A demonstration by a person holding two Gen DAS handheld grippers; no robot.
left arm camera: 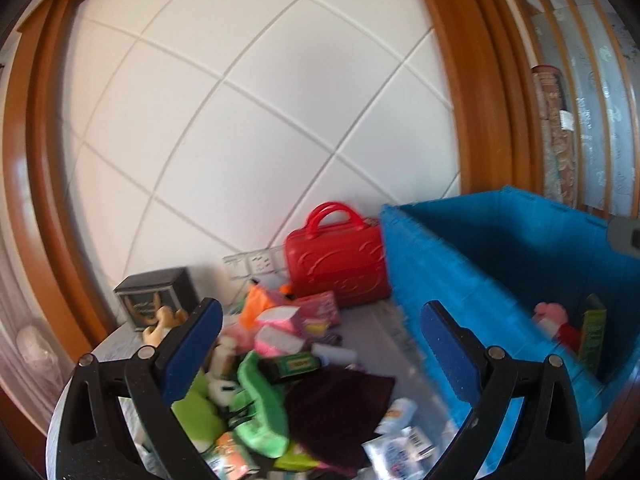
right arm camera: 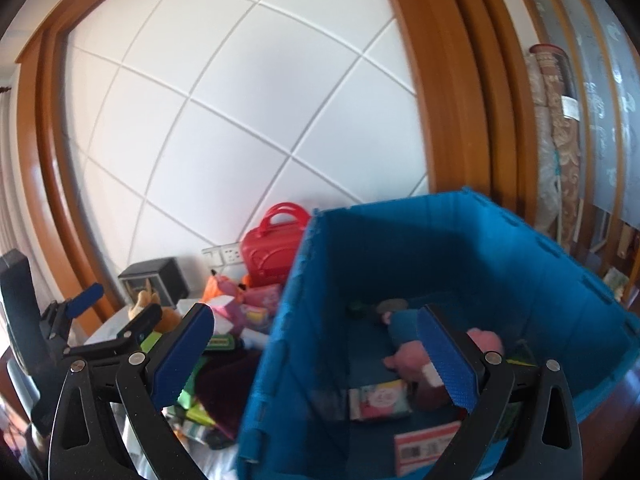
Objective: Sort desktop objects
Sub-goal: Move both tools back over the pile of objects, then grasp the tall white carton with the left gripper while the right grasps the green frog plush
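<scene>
A blue plastic crate [left arm camera: 460,280] stands on the right of the desk and fills the right wrist view [right arm camera: 280,360]. Inside it lie a pink plush pig [right arm camera: 408,356], small boxes and a card [right arm camera: 428,444]. A pile of toys and packets [left arm camera: 288,360] lies left of the crate, with a dark maroon cloth [left arm camera: 336,408] and green plush [left arm camera: 260,408]. My left gripper [left arm camera: 320,348] is open and empty above the pile. My right gripper [right arm camera: 316,356] is open and empty, straddling the crate's left wall; the left gripper [right arm camera: 116,312] also shows at its left.
A red toy suitcase [left arm camera: 336,264] stands against the white tiled wall behind the pile. A dark box [left arm camera: 156,292] sits at the back left of the desk. A wooden frame [left arm camera: 480,120] and rolled fabrics [left arm camera: 556,132] stand to the right.
</scene>
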